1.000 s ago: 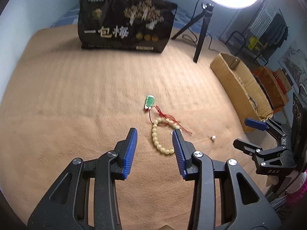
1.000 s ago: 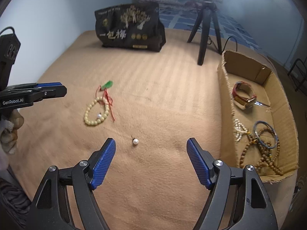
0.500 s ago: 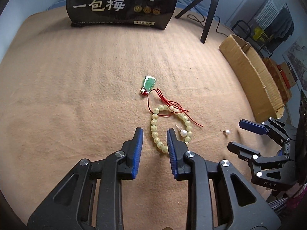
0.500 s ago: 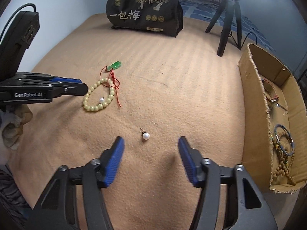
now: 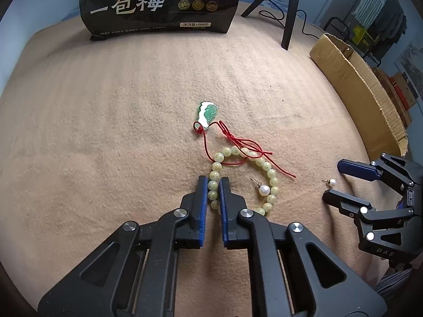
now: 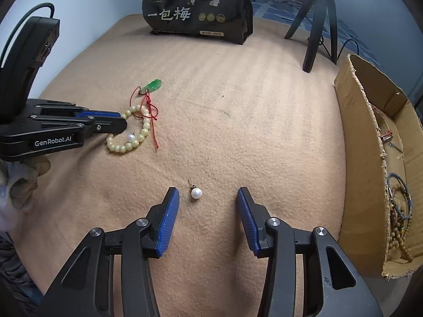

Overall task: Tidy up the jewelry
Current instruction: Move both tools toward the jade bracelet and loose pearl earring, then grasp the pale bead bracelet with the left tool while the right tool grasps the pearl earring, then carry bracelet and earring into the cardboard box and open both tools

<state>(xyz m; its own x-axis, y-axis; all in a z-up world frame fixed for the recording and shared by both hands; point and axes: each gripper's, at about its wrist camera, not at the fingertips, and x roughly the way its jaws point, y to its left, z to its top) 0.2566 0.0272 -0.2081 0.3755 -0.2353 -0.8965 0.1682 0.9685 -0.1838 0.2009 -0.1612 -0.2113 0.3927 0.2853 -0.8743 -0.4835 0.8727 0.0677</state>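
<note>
Both grippers lower, jaws narrower

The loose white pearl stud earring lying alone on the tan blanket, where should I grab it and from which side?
Grip the white pearl stud earring across its round pearl, coming from above. Its thin post lies flat on the tan blanket, too slim to pinch. The right hand-held gripper, jaws closing, already straddles it.

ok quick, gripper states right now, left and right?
Left gripper: shut on the bead bracelet, pinching its near-left side.
Right gripper: open, jaws closing, pearl earring lying between them, not yet touched.
</note>
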